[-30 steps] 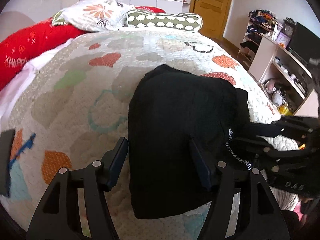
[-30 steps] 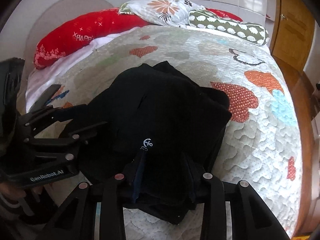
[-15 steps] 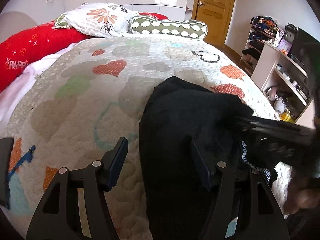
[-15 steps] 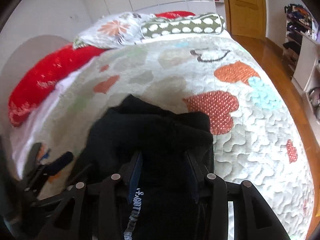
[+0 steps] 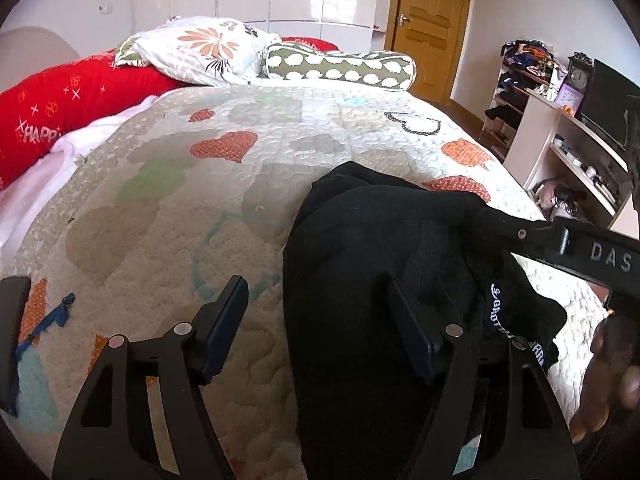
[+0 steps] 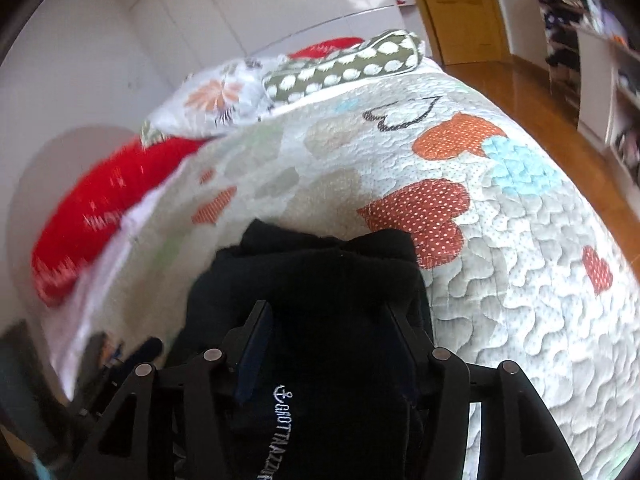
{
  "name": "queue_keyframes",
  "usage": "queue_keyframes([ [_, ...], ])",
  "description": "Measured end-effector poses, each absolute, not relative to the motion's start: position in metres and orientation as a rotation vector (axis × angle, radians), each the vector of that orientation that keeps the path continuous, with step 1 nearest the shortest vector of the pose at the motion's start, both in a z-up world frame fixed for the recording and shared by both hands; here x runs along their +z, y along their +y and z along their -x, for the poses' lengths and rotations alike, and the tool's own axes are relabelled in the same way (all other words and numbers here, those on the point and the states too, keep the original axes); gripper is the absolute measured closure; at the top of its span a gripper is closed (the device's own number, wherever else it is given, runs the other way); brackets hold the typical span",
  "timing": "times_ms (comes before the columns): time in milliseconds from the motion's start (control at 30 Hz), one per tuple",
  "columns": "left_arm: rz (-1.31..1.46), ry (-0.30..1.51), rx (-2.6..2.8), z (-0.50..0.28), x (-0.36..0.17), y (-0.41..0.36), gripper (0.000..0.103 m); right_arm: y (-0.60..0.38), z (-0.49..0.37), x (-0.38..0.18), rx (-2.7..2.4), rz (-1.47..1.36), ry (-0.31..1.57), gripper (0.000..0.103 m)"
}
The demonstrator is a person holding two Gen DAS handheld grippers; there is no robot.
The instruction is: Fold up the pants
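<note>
Quilted bed ahead; black pants already bundled small; right gripper grasps them; left gripper spread, empty; only tidying left.

White letters "DAS" stand on the right gripper. The red pillow at the bed's left edge reads "HAPP", cut off. White embroidery on the black pants shows an anchor, then partly legible lettering.
</note>
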State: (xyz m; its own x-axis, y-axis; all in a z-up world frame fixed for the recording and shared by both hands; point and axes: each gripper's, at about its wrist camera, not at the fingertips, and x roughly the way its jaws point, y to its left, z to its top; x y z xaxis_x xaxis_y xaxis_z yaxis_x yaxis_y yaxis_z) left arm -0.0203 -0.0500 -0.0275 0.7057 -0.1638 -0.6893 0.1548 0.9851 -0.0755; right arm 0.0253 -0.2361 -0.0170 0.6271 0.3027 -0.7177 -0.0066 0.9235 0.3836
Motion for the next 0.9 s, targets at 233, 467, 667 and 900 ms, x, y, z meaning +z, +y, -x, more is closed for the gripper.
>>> queue_keyframes([
  [233,-0.01,0.738,-0.18,0.029,-0.023,-0.048,0.03,-0.237,-0.021,-0.015,0.209,-0.412,0.873,0.046],
  [467,0.0,0.711,-0.182,0.033,-0.015,-0.042,0.03,-0.224,-0.017,-0.013,0.195,-0.385,0.879,0.039],
  [667,0.02,0.705,-0.178,0.035,-0.012,-0.037,0.03,-0.222,-0.017,-0.012,0.178,-0.36,0.863,0.039],
  [900,0.001,0.701,-0.172,0.038,-0.014,-0.04,0.03,-0.238,-0.016,-0.017,0.158,-0.406,0.872,0.035],
])
